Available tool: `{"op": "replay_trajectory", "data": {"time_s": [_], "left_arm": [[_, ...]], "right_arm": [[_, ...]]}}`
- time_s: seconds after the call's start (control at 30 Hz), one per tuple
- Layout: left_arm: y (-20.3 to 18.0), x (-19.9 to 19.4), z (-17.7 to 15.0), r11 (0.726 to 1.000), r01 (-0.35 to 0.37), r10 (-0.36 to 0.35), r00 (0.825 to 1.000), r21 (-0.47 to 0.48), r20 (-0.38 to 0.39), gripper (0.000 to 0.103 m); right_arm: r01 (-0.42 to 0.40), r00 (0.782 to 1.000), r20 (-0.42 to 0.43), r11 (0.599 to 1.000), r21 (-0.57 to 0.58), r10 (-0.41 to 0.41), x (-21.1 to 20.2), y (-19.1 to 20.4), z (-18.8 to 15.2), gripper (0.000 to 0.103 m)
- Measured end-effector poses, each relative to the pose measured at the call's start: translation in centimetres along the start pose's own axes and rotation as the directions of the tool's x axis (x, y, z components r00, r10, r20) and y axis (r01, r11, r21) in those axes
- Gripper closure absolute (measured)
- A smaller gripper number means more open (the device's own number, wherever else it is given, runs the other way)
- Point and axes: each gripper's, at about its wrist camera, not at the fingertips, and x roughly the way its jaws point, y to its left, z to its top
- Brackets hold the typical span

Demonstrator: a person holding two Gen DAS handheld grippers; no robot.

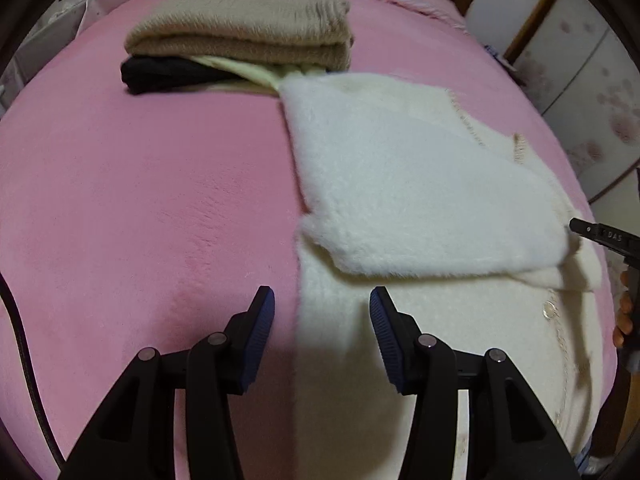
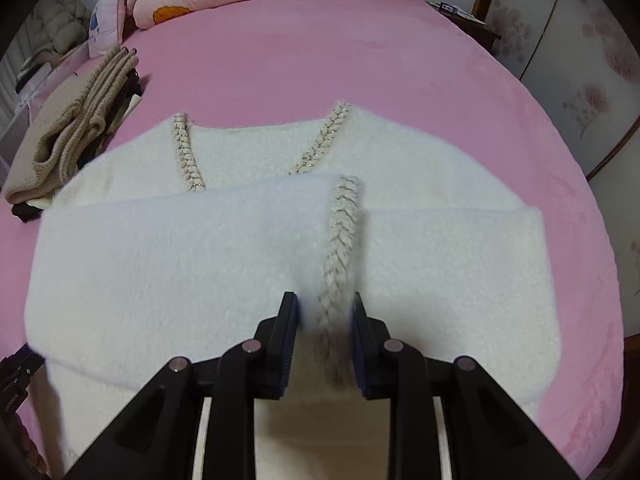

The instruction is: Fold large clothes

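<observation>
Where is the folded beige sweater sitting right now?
The beige sweater lies folded atop a black garment at the far side of the pink bed, just beyond the white cardigan; it shows at the right wrist view's left edge.

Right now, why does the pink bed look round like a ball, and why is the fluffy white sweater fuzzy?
Left wrist view: the fisheye lens bulges the pink bed and darkens the corners; the white sweater edge is smeared. Right wrist view: same bulge; the braided trim blurs near the right gripper.

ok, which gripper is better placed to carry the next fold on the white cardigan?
Right. The right gripper already straddles the white cardigan at its braided trim; the left gripper hangs open over its edge, holding nothing.
</observation>
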Motion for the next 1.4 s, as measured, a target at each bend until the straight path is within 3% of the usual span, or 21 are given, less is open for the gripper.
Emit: {"op": "replay_trajectory", "data": {"time_s": [0.17,0.33,0.43,0.6,0.73,0.87,0.97,1.1,1.23,1.3,1.37,1.4], "left_arm": [[0.6,-2.3,0.1,0.998,-0.035,0.033,0.998,0.047,0.046,0.054],[-0.9,-0.7,0.9,0.998,-0.035,0.034,0.999,0.052,0.03,0.054],[-2.1,1.0,1.0,0.999,0.0,0.0,1.0,0.036,-0.009,0.054],[-3.1,2.4,1.4,0.999,-0.03,0.031,0.999,0.023,-0.02,0.053],[-2.3,2.6,2.2,0.998,0.033,-0.035,0.999,-0.049,-0.031,0.053],[-1.9,3.0,2.7,0.994,0.05,-0.054,0.998,-0.096,-0.041,0.053],[-2.1,3.9,2.7,0.996,0.003,-0.009,0.998,-0.092,-0.065,0.053],[-2.8,4.7,2.4,0.998,-0.055,0.05,0.995,-0.044,-0.089,0.053],[-4.2,2.9,2.6,0.994,-0.09,0.095,0.993,0.065,-0.076,0.053],[-4.9,0.9,3.0,0.989,-0.088,0.091,0.996,0.118,-0.023,0.05],[-5.5,-1.1,4.0,0.984,-0.104,0.097,0.994,0.143,0.055,0.037],[-5.8,-1.6,4.5,0.983,-0.111,0.099,0.992,0.144,0.082,0.035]], "right_arm": [[-0.104,0.994,0.023,0.994,0.037,0.103,-2.0,-2.2,-2.3,0.075],[-0.216,0.976,0.012,0.966,0.143,0.216,-1.4,-3.9,-4.1,0.075],[-0.243,0.968,-0.008,0.949,0.199,0.249,-0.2,-4.3,-4.7,0.075],[-0.263,0.963,-0.001,0.935,0.239,0.271,0.7,-4.4,-4.9,0.075],[-0.311,0.949,0.042,0.907,0.285,0.312,1.1,-4.5,-4.0,0.075],[-0.254,0.967,0.043,0.923,0.287,0.253,2.2,-3.7,-3.6,0.078],[-0.177,0.984,0.054,0.951,0.255,0.168,1.8,-3.1,-4.3,0.103],[-0.084,0.996,0.044,0.958,0.273,0.075,1.4,-4.4,-6.0,0.103],[-0.114,0.994,0.027,0.963,0.246,0.11,0.8,-4.7,-6.0,0.103],[-0.127,0.991,0.07,0.966,0.226,0.114,-0.7,-4.2,-5.4,0.102],[-0.158,0.982,0.132,0.97,0.183,0.135,-2.2,-2.9,-4.2,0.102],[-0.172,0.978,0.15,0.972,0.158,0.148,-2.7,-2.0,-3.5,0.102]]}}
